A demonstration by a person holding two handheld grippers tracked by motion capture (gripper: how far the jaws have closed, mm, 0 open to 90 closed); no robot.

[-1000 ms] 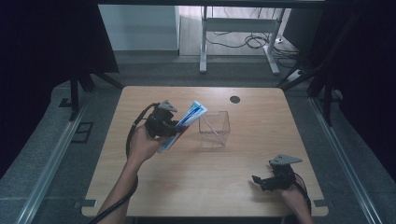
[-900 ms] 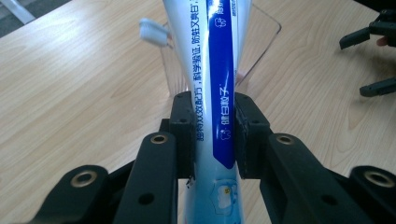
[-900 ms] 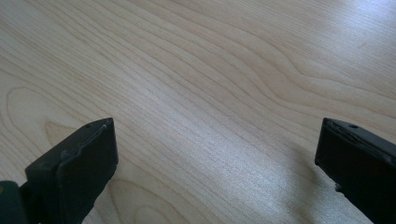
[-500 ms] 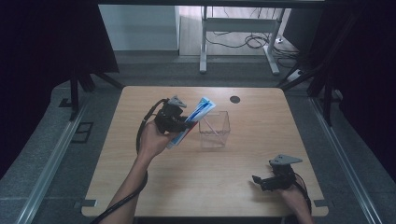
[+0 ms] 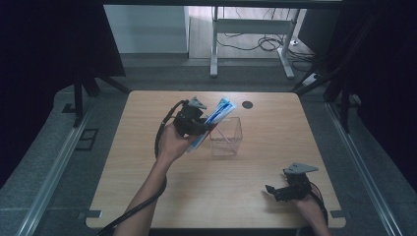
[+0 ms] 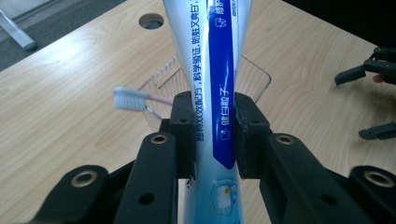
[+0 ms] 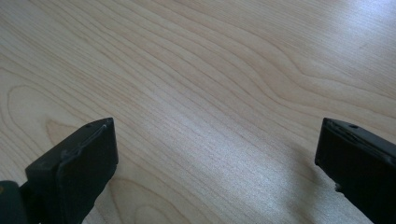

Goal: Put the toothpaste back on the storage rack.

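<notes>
My left gripper (image 5: pixel 202 127) (image 6: pixel 214 133) is shut on a blue and white toothpaste tube (image 5: pixel 214 121) (image 6: pixel 217 70), its pads pressing both flat sides. The tube slants up over the left rim of a clear plastic box (image 5: pixel 227 136) (image 6: pixel 254 74) in the middle of the table. A toothbrush with a pink handle and white bristles (image 6: pixel 131 98) leans in that box. Near the table's front right corner, my right gripper (image 5: pixel 273 191) (image 7: pixel 215 163) rests low on the wood, jaws wide open with bare tabletop between them.
The wooden table (image 5: pixel 147 191) has a round cable hole (image 5: pixel 247 104) (image 6: pixel 152 20) near its far edge. Beyond it stand a white desk frame (image 5: pixel 251 29) and loose cables on the floor. Dark curtains hang on both sides.
My left gripper has carried the toothpaste tube to the right, from beside the clear box to over its left rim. The right gripper has stayed put.
</notes>
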